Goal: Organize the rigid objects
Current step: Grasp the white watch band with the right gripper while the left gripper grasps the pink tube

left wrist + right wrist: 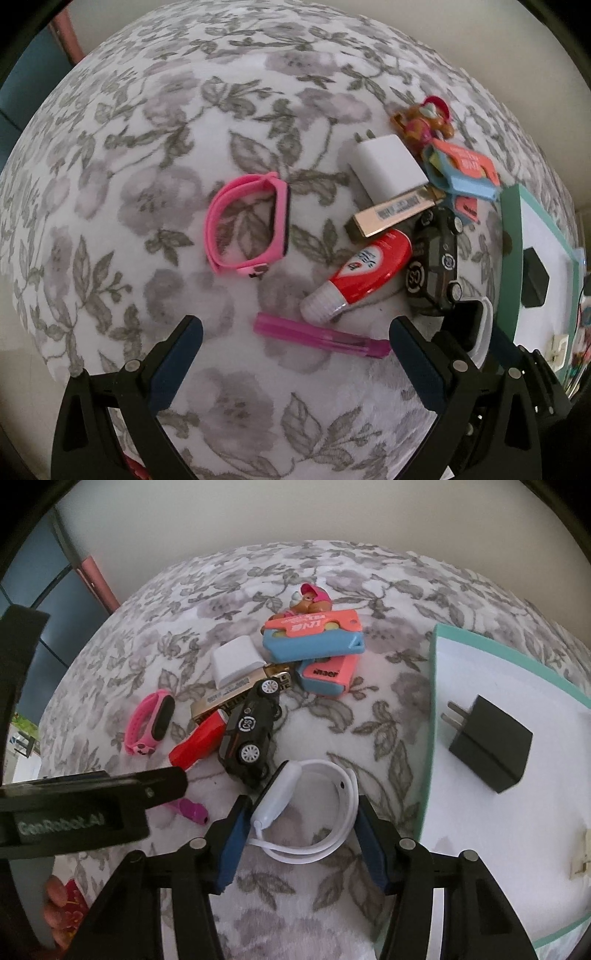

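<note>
Floral grey-and-white fabric covers the soft surface [369,602] on which the clutter is spread; whether it is a bed or a padded bench cannot be told.

Furthest left in the right wrist view, the left tool [295,332] hangs with its jaws spread wide and nothing between them, above a pink pen-like stick [321,338]. A pink wristband [151,723] lies just beyond, apart from the pile. Next comes the heap itself: a red tube [199,744], a gold box [236,698], a white charger [236,662] and a black toy car [251,734] touching or overlapping one another.

Just beside the car, the white wristband [314,812] sits between the blue pads [231,843] of the right tool [301,834]. The jaws are narrowed about it, the left pad against the band's body, the right pad at its strap loop, so a grip is judged to be made.

Furthest right stands the teal-rimmed tray [432,709], with a black charger [491,744] already inside.

For a clean lift, the band should be raised straight up before being carried across, so that the car is not dragged, and the thin strap should be watched for slipping out.
</note>
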Demonstrator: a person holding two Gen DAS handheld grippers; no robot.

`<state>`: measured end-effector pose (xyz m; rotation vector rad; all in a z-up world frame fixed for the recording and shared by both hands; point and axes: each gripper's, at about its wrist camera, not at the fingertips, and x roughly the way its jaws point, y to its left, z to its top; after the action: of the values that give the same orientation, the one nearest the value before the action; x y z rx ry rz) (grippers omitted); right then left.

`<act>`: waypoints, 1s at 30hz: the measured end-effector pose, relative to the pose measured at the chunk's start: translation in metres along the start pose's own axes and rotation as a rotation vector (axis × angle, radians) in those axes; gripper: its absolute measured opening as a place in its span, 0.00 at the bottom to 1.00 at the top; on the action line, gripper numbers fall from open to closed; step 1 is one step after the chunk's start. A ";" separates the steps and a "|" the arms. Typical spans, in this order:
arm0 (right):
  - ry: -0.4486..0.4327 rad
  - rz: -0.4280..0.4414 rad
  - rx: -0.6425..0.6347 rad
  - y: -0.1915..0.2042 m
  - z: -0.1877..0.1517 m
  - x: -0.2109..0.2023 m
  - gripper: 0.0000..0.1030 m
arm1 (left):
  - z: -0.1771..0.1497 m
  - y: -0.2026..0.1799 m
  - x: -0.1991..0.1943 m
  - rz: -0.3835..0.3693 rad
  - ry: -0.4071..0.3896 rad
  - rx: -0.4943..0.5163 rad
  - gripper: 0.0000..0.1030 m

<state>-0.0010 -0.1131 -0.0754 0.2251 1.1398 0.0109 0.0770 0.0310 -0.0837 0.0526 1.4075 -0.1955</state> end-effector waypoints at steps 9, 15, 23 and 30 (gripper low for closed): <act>0.002 0.007 0.010 -0.004 -0.008 -0.013 0.57 | -0.007 -0.017 0.011 0.007 0.034 0.062 0.98; 0.007 0.007 -0.001 -0.004 -0.010 -0.015 0.57 | -0.012 -0.026 0.027 0.006 0.059 0.067 0.98; 0.022 0.005 -0.018 -0.003 -0.011 -0.013 0.57 | -0.012 -0.027 0.033 0.026 0.062 0.077 0.98; 0.022 0.004 -0.018 -0.003 -0.011 -0.014 0.57 | -0.007 -0.023 0.041 0.028 0.057 0.087 0.98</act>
<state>-0.0170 -0.1157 -0.0681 0.2121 1.1607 0.0273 0.0724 0.0047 -0.1236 0.1507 1.4540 -0.2340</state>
